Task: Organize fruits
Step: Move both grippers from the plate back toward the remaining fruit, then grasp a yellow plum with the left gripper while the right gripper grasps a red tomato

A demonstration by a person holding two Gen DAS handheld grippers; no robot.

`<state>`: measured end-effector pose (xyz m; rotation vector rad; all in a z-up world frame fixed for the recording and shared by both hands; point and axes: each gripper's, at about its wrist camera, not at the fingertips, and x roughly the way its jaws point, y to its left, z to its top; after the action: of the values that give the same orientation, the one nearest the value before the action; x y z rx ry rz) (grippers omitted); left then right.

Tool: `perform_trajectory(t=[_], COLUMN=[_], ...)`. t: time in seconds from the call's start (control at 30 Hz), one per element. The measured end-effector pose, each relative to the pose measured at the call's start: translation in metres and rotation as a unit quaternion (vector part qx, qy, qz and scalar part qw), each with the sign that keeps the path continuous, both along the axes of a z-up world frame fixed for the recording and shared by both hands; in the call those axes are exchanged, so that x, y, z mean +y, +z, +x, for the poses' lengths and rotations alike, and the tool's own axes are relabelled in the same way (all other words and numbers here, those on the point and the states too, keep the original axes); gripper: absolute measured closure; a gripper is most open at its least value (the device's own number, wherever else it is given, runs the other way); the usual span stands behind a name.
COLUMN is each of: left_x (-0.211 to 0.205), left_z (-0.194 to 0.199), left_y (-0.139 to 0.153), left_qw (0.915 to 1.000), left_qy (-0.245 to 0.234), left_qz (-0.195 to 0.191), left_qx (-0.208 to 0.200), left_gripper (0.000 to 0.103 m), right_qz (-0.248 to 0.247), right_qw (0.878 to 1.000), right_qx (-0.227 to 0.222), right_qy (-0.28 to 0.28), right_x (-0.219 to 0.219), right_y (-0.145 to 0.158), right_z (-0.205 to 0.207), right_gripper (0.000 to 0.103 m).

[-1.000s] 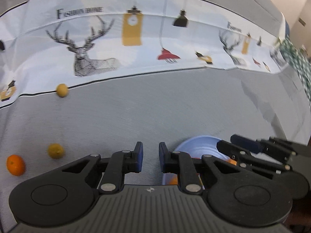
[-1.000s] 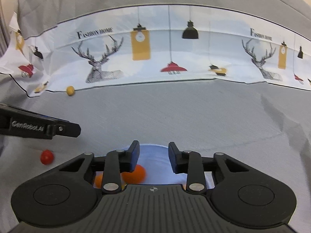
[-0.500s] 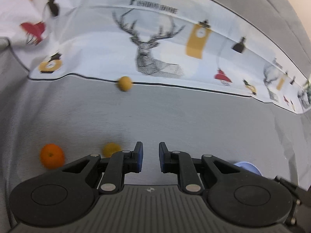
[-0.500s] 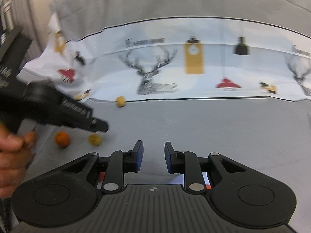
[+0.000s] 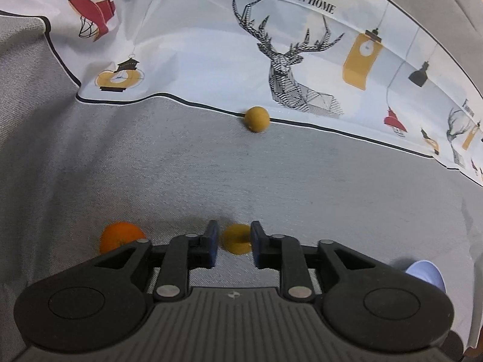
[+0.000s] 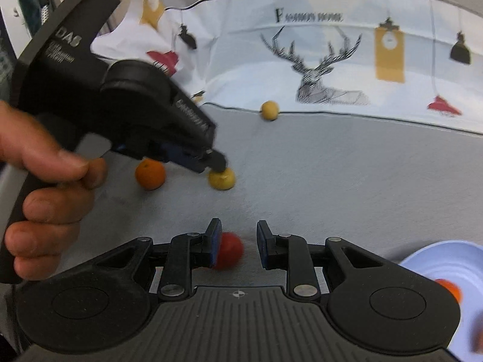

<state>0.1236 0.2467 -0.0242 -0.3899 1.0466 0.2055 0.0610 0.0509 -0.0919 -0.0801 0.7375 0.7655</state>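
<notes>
Two claws stand open: our left claw straddles the yellow fruit, our right claw the red fruit, both resting on the grey cloth. Round fruit may roll aside if one finger touches first.

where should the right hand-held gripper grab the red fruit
Across its widest middle, coming from straight behind it as the right hand-held gripper points now. The red fruit is small and round, resting on the grey cloth, so any diameter would likely do. It sits close to the left finger, so shifting slightly left to centre it before closing seems wise.
</notes>
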Motion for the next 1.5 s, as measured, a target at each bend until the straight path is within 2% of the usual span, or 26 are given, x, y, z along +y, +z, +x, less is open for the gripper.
perform_trajectory(t=[0.13, 0.23, 0.5, 0.7, 0.77, 1.0, 1.13, 1.5], left_x=[0.000, -0.002, -0.015, -0.017, -0.017, -0.017, -0.018, -0.020], left_z=[0.002, 0.004, 0.011, 0.011, 0.011, 0.011, 0.011, 0.012], left_y=[-0.006, -0.009, -0.017, -0.018, -0.018, -0.017, -0.018, -0.019], left_qw=[1.0000, 0.9999, 0.9996, 0.9995, 0.9994, 0.9994, 0.9993, 0.9990], left_qy=[-0.001, -0.007, -0.026, -0.030, -0.029, -0.027, -0.030, -0.033], left_qz=[-0.004, -0.008, -0.001, 0.008, 0.013, 0.013, 0.017, 0.024], left_qx=[0.002, 0.002, 0.009, 0.011, 0.012, 0.013, 0.015, 0.017], left_gripper=[0.066, 0.063, 0.063, 0.067, 0.072, 0.073, 0.073, 0.073], right_qz=[-0.008, -0.011, -0.031, -0.036, -0.038, -0.025, -0.053, -0.056], right_qw=[1.000, 1.000, 0.999, 0.998, 0.998, 1.000, 0.998, 0.998], right_qx=[0.008, 0.013, 0.017, 0.019, 0.017, 0.008, 0.008, 0.009], right_qy=[0.014, 0.022, 0.042, 0.045, 0.042, 0.002, -0.027, -0.023], right_x=[0.008, 0.011, 0.019, 0.021, 0.021, 0.011, 0.008, 0.011], right_y=[-0.007, -0.010, -0.019, -0.021, -0.022, -0.018, -0.023, -0.027], right_z=[0.000, 0.000, -0.003, -0.002, -0.001, 0.006, 0.014, 0.016], right_gripper=[0.075, 0.068, 0.064, 0.066, 0.069, 0.069, 0.069, 0.069])
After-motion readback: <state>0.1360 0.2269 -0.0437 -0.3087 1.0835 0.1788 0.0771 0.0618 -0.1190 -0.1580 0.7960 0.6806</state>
